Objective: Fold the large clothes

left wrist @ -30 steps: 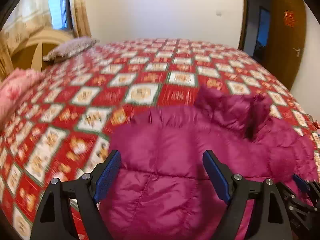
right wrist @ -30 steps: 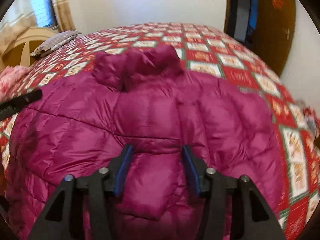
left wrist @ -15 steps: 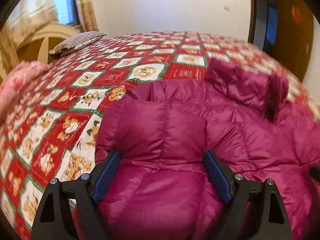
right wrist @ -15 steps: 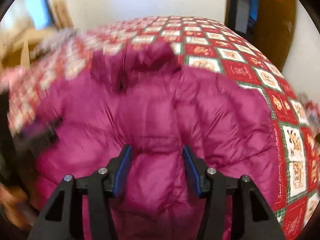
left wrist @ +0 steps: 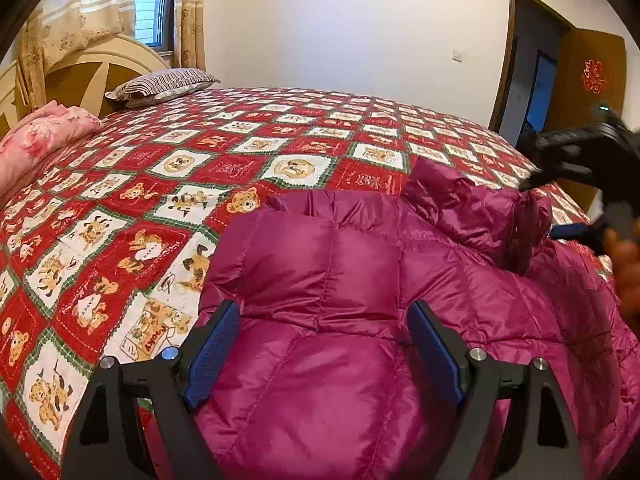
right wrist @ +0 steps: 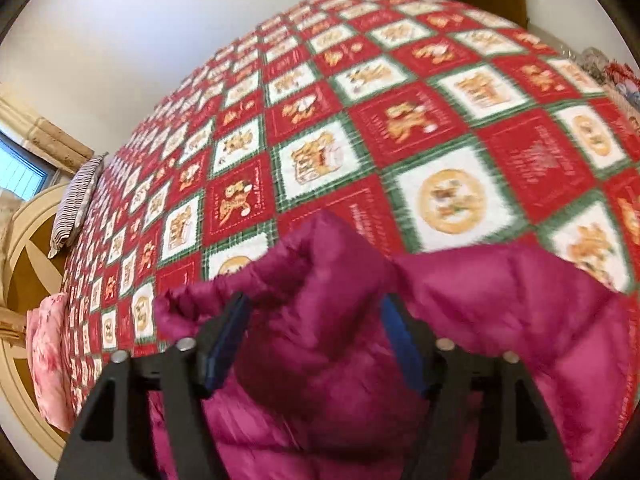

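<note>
A magenta puffer jacket (left wrist: 340, 272) lies on the bed's red, green and white patchwork spread (left wrist: 168, 200), collar (left wrist: 472, 204) toward the far side. A sleeve is folded in over its left part. My left gripper (left wrist: 326, 320) hovers open over that folded part, with the jacket's bulge between its blue pads (left wrist: 216, 352). My right gripper (right wrist: 316, 312) is at the collar end of the jacket (right wrist: 328, 360). Its jaws are opening, with a blurred fold of fabric between them. In the left wrist view one of its blue pads (left wrist: 572, 232) shows just past the collar.
A striped pillow (left wrist: 160, 84) and a folded pink quilt (left wrist: 44, 132) lie by the wooden headboard (left wrist: 92, 76) at the far left. A brown door (left wrist: 592, 80) stands open at the right. A hand (left wrist: 628, 264) shows at the right edge. Bare bedspread (right wrist: 440, 140) stretches beyond the jacket.
My right gripper swung from over the jacket's front to the collar, rolled, and its jaws widened. The left gripper sank a little, and a folded sleeve now lies under it.
</note>
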The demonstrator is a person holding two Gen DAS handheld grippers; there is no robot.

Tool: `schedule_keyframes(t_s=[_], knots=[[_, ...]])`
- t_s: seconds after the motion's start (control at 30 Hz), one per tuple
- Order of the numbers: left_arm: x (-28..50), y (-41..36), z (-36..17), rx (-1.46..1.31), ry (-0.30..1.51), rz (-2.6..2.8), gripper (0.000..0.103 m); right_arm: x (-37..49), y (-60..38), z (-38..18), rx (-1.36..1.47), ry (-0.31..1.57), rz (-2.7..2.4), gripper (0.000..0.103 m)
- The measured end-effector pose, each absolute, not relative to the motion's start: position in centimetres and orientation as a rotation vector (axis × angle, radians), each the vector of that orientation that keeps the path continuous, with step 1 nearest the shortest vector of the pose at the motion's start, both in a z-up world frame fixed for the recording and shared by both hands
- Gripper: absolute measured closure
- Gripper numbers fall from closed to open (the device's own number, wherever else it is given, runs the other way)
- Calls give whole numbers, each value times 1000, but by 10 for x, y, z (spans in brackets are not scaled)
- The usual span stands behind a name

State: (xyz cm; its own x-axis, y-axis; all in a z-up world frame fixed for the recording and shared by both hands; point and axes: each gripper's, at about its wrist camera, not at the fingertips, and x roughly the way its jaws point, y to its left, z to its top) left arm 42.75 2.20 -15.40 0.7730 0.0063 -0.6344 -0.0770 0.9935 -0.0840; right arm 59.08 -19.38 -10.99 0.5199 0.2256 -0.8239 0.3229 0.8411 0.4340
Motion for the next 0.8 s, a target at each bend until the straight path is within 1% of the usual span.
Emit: schedule_keyframes(t_s=[0.07, 0.13, 0.2, 0.3, 0.37, 0.47, 0.53, 0.57, 0.67, 0.73, 0.77, 0.8], knots=[[428, 21, -155, -100, 690, 46, 17, 599, -190, -119, 591, 1084, -72, 30], [429, 21, -157, -99, 697, 41, 17, 599, -189, -124, 579, 1105, -67, 36], [431, 21, -159, -102, 711, 38, 17, 589, -192, -121, 558, 1088, -48, 57], [431, 22, -159, -109, 715, 37, 17, 567, -203, -112, 509, 1066, -27, 72], [430, 22, -159, -108, 715, 39, 17, 550, -210, -109, 458, 1062, -44, 79], [429, 22, -158, -104, 716, 38, 17, 532, -217, -122, 387, 1096, -90, 82], [428, 21, -156, -101, 720, 17, 17, 521, -223, -138, 372, 1104, -107, 88], [427, 20, -154, -95, 723, 0, 17, 517, -225, -142, 372, 1074, -97, 89], [421, 20, -139, -86, 719, -42, 17, 500, -219, -146, 265, 940, -75, 89], [420, 19, -117, -107, 690, -90, 17, 486, -208, -150, 201, 838, -93, 87], [424, 16, -105, -110, 673, -116, 17, 485, -207, -149, 186, 821, -105, 84], [430, 10, -94, -102, 660, -133, 17, 485, -207, -148, 180, 819, -112, 84]])
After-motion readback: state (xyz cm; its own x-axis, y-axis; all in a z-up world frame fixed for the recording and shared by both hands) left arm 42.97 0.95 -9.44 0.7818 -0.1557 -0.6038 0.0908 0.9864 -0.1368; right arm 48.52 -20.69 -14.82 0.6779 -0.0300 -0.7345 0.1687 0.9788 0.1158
